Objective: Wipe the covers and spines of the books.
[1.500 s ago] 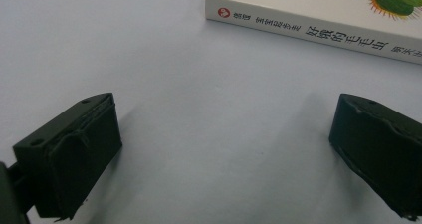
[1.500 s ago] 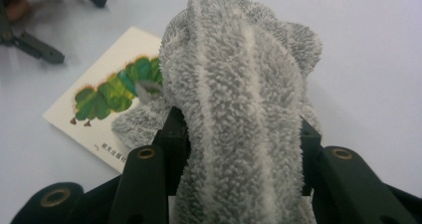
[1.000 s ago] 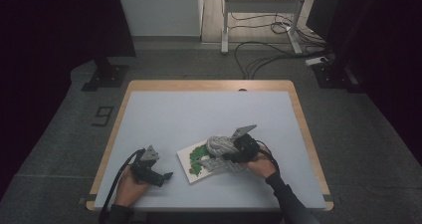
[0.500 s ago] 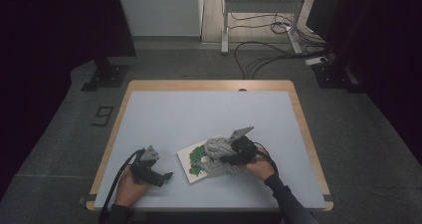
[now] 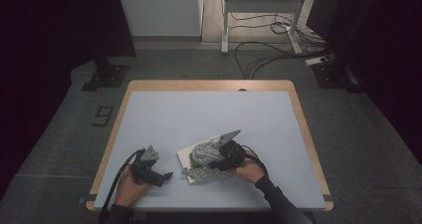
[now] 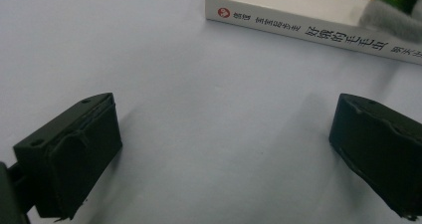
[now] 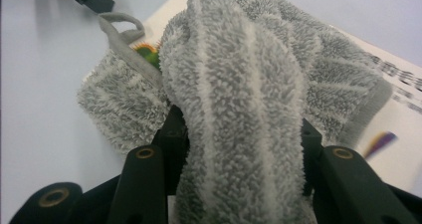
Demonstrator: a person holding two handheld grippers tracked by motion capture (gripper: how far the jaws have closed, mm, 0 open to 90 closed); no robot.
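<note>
Your right claw [image 5: 213, 160] is clenched on the grey towel [image 5: 205, 153]: in the right gripper view a thick fold of the towel [image 7: 239, 109] bulges up between its two black jaws, which press on it from both sides. The towel is bunched and striped, and it lies on top of the book [image 5: 185, 157], which rests flat on the table [image 5: 199, 114] near your edge, a little right of the middle. The book's white cover shows a green picture, mostly covered by the towel, and a small loop at the towel's corner [image 7: 119, 22] hangs over the book's edge onto the table.

Your left claw [image 5: 166, 175] is released, with the jaws standing wide apart in the left gripper view and only bare table between them. It rests low on the table, just left of the book, pointing at it. The book's spine [image 6: 308, 27], printed with characters, lies ahead of the jaws, and a bit of towel [image 6: 393, 22] droops over it at the right.
</note>
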